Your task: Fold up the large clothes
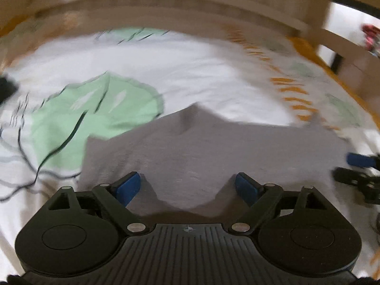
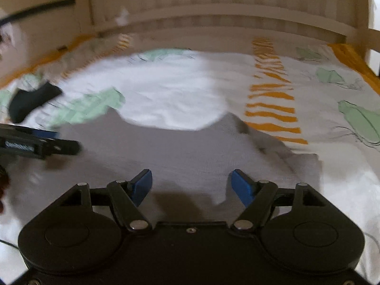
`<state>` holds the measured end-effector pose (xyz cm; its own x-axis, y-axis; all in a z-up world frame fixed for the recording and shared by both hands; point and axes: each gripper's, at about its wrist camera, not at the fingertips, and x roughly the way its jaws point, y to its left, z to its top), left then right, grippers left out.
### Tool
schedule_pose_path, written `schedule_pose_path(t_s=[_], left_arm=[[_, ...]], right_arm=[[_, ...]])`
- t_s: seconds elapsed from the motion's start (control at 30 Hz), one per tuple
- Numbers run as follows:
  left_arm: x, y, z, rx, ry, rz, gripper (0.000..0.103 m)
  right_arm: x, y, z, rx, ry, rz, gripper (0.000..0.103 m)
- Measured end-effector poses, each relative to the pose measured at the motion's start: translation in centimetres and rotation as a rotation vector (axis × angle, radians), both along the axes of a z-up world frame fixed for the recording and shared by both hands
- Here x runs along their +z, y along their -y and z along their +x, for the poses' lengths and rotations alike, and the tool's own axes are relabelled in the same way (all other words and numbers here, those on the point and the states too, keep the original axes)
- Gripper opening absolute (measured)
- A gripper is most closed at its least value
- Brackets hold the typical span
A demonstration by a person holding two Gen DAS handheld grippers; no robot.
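A grey garment (image 1: 213, 147) lies spread flat on a bed; it also fills the near middle of the right wrist view (image 2: 166, 152). My left gripper (image 1: 187, 185) is open, its blue pads (image 1: 128, 187) wide apart just above the garment's near edge, holding nothing. My right gripper (image 2: 190, 185) is open too, its blue pads (image 2: 242, 187) apart over the cloth near its right side. Each gripper shows at the edge of the other's view: the right gripper (image 1: 361, 166) and the left gripper (image 2: 40, 142). Both views are motion-blurred.
The bed sheet (image 1: 166, 66) is white with green leaf prints and orange stripes (image 2: 270, 99). A dark object (image 2: 30, 102) lies on the sheet at far left. A wooden bed frame (image 2: 213, 21) runs along the far side.
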<state>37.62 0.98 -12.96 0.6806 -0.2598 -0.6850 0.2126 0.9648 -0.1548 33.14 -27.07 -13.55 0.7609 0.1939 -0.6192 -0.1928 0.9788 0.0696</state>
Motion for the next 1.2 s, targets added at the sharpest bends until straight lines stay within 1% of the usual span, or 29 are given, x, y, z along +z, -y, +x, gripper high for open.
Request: schedule_pose_path(t_s=[0.03,0.07,0.1,0.13,0.17,0.2,0.23,0.3,0.33,0.5,0.6,0.8,0.97,1.03,1.1,1.2], left_arm=[[-0.4,-0.6,0.3,-0.002,-0.001,-0.022,0.096],[-0.5,-0.8,0.3,-0.009,0.005,-0.02,0.096],[-0.7,-0.7,0.2,-0.02,0.017,-0.001,0.098],[-0.9,-0.6,0.0,-0.03,0.031,0.02,0.101],[-1.2,-0.4,-0.3,-0.032,0.052,0.035,0.103],[-1.4,-0.2,-0.5,-0.028,0.073,0.037,0.103],[-1.7,0.0,-0.8,-0.02,0.096,0.036,0.103],[-2.2,0.1,-1.3,-0.006,0.136,0.035,0.103],[-2.1,0.4,-1.1,-0.002,0.142,0.037,0.103],[-2.4,0.8,-0.3,0.003,0.147,0.013,0.103],[-2.6,1.1,-0.4,0.009,0.159,0.026,0.103],[-2.7,1.0,-0.2,0.008,0.157,0.026,0.103],[-2.5,1.0,0.1,0.004,0.133,0.034,0.103],[-2.0,1.3,0.5,0.002,0.091,0.054,0.103],[-1.2,1.5,0.8,0.004,0.029,0.071,0.103],[0.1,1.7,0.8,-0.017,-0.051,0.117,0.103]], right_arm=[[-0.5,0.4,0.2,-0.006,0.003,-0.011,0.075],[-1.0,0.9,0.4,-0.017,0.011,-0.023,0.075],[-1.4,1.2,0.4,-0.028,0.02,-0.029,0.076],[-2.0,1.6,0.3,-0.045,0.025,-0.022,0.086],[-2.6,1.9,0.5,-0.062,0.025,-0.001,0.09],[-3.1,2.4,0.4,-0.071,0.034,0.037,0.091],[-3.3,2.6,0.3,-0.075,0.042,0.053,0.092],[-3.3,2.4,0.2,-0.074,0.055,0.047,0.092],[-3.5,2.4,0.1,-0.076,0.064,0.046,0.093],[-3.9,2.7,0.3,-0.073,0.074,0.07,0.095],[-4.0,2.8,0.3,-0.073,0.083,0.08,0.095],[-4.2,2.7,0.4,-0.073,0.088,0.078,0.095],[-4.3,2.7,0.5,-0.075,0.082,0.066,0.095],[-4.2,2.5,0.6,-0.076,0.077,0.052,0.095],[-4.0,2.3,0.6,-0.078,0.066,0.037,0.096],[-3.4,1.8,0.6,-0.081,0.037,-0.008,0.099]])
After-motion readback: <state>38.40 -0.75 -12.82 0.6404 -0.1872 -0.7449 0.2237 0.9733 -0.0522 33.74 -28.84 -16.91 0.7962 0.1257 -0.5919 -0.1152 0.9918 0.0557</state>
